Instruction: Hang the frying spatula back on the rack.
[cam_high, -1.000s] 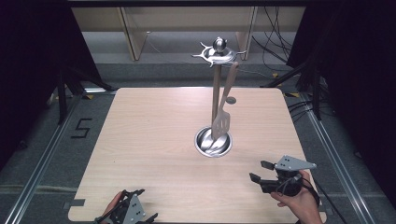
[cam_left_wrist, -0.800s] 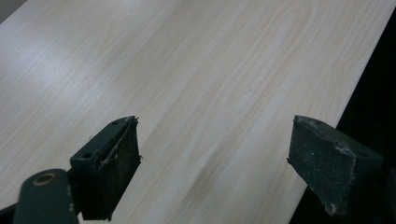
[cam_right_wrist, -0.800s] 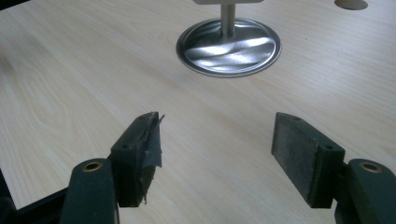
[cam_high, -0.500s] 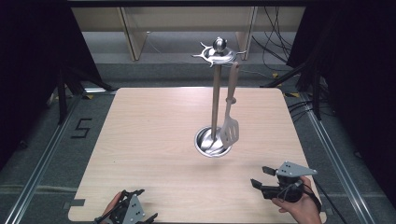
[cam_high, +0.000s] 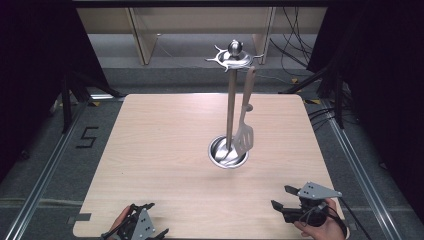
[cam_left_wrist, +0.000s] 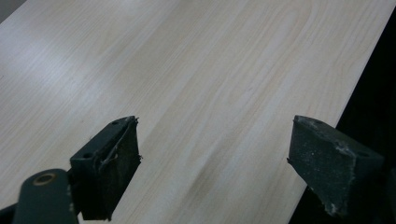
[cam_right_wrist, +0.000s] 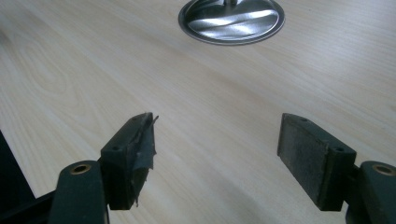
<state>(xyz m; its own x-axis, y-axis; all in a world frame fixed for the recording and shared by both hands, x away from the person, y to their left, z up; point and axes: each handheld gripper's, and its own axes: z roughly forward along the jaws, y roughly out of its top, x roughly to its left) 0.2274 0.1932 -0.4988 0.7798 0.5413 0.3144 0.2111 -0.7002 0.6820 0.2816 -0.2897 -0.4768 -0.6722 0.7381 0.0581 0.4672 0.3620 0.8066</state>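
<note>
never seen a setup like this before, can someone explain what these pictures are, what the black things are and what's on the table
A person sits at a wooden table and holds a hand tool with two black jaws in each hand. The high view looks down from above: the left gripper is at the bottom left, the right gripper at the bottom right. The other two pictures come from small cameras that ride on those tools, so the black blocks rising from the bottom are each tool's own jaws. Both stand open with nothing between them; the right one's jaws have just been opening. On the table stands a metal utensil stand with a round base, and a slotted spatula hangs from its top.
</note>
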